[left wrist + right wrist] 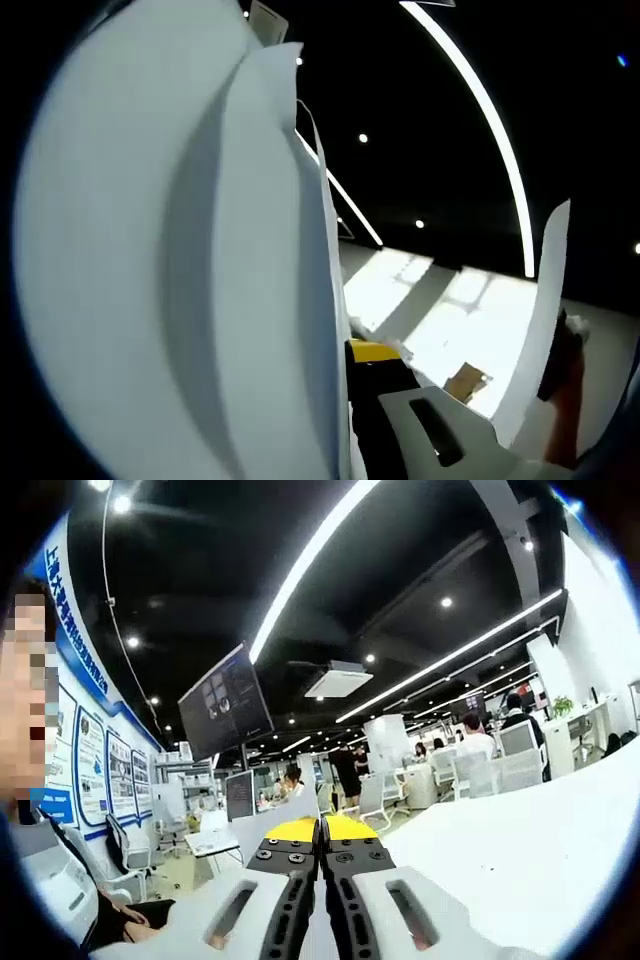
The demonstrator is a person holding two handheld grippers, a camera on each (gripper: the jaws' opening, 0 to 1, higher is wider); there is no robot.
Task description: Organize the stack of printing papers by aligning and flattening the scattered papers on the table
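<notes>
Left gripper view: blurred papers (170,270) cover the left half, cut off by the edge, and hide the left tool's (400,420) left jaw; whether the jaws grip them cannot be told. Right gripper view: the wall posters (90,760) and hanging screen (225,702) are too small to read.

Right gripper (321,832) jaws: white moulded shells, each with a dark oblong slot
Inner faces: black plates with round screw heads
Tips: yellow pads, at 12 o'clock of the jaws
Left gripper (372,352): one white slotted jaw, black inner plate, yellow tip
</notes>
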